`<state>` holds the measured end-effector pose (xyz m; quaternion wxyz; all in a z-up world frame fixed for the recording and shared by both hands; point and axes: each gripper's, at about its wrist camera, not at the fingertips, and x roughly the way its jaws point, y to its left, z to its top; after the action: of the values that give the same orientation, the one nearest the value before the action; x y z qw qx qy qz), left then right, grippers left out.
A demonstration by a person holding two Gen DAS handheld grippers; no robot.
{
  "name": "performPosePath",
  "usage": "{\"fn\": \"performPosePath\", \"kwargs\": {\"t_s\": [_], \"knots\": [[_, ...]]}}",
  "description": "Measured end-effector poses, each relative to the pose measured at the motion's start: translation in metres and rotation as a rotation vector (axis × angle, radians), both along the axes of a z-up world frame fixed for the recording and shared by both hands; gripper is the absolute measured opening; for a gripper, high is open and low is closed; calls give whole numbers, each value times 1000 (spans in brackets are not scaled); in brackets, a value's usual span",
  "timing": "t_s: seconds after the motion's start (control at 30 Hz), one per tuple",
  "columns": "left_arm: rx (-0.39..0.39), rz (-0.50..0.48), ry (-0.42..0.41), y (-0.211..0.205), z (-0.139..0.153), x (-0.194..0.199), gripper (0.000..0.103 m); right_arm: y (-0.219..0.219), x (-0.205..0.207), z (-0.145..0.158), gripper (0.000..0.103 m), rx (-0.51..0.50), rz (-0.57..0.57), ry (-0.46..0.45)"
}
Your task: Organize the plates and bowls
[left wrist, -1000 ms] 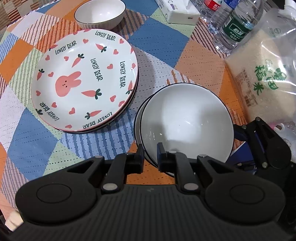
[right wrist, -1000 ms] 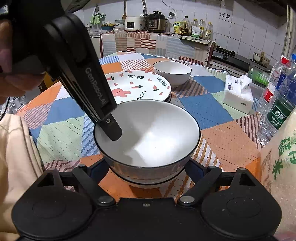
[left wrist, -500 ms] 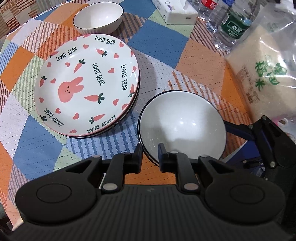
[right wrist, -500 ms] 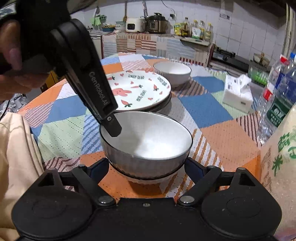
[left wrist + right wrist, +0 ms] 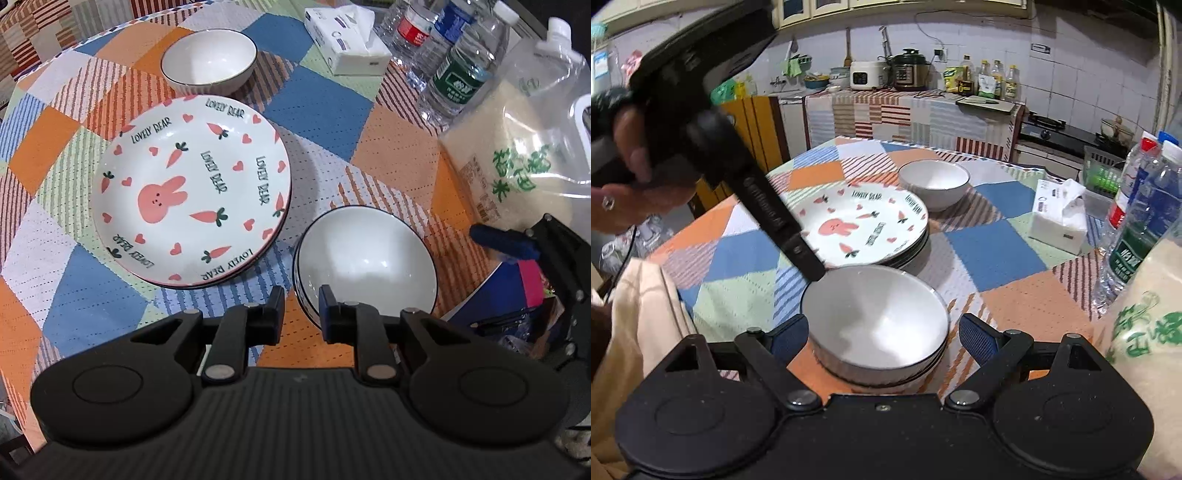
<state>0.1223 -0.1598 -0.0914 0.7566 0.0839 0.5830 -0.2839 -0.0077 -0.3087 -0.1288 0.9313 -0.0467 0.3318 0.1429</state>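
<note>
The plates point(image 5: 192, 195) sit stacked at the left of the table point(image 5: 325, 107), the bunny plate on top, and they look sorted. Behind them a lone bowl point(image 5: 209, 62) stands by itself, well apart from the others. Just right of the plates, the near bowls point(image 5: 365, 262) are nested one inside another, on the cloth close to the table's near edge.

The left gripper point(image 5: 302, 308) hovers at that stack's near rim. Its jaws are narrow and opening, with the rim in the gap between them; the pads do not seem to press on it, so I judge the bowl is being let go. In the right wrist view the right gripper point(image 5: 882, 338) stands wide, one finger on either side of the stack and neither touching it.

The step in hand looks like the end of nesting a bowl. Next, I think, the far bowl must be fetched: one gripper clears the stack, reaches past the plates, pinches that rim, and carries it back without knocking the plates.
</note>
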Motion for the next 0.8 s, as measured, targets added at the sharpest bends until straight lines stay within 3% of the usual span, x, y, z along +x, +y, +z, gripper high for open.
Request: {"fn": "performPosePath", "kwargs": {"t_s": [0.27, 0.4, 0.6, 0.8], "knots": [[-18, 47, -5, 13, 12, 18, 19, -7, 20, 31, 91, 39, 11, 4], [-31, 75, -16, 19, 21, 30, 19, -12, 40, 44, 91, 81, 10, 51], [-48, 122, -62, 27, 36, 55, 19, -27, 79, 64, 90, 212, -18, 135], [-101, 207, -124, 39, 40, 90, 19, -39, 125, 77, 80, 353, -74, 186]]}}
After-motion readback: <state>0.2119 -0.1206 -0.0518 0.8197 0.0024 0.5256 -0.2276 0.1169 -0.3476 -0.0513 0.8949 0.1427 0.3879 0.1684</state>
